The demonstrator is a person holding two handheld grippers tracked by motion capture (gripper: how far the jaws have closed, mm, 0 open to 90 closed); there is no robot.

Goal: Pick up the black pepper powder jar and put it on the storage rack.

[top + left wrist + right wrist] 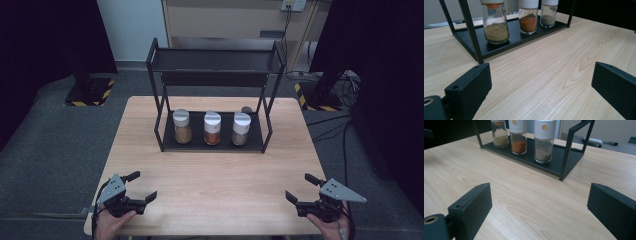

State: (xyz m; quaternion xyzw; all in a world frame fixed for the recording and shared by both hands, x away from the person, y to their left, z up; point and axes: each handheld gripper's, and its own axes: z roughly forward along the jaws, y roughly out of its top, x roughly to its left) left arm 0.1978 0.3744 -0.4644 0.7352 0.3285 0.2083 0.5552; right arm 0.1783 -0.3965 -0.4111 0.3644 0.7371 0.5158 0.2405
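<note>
A black two-tier rack (165, 142) stands at the middle back of the wooden table (215, 175). On its lower shelf are three white-capped glass spice jars in a row: a tan one (182, 127), an orange one (212, 128) and a grey-brown one (241, 129). The same jars show in the left gripper view as tan (496, 25), orange (528, 18), grey (548, 13), and in the right gripper view as tan (499, 135), orange (518, 138), grey (544, 142). My left gripper (145, 186) rests open near the front left edge. My right gripper (301, 188) stands open near the front right edge. Both hold nothing.
The rack's upper shelf (215, 62) is bare. A small dark object (246, 109) lies behind the rack on the table. Grey floor (50, 150) surrounds the table, with dark stands and cables at the back corners.
</note>
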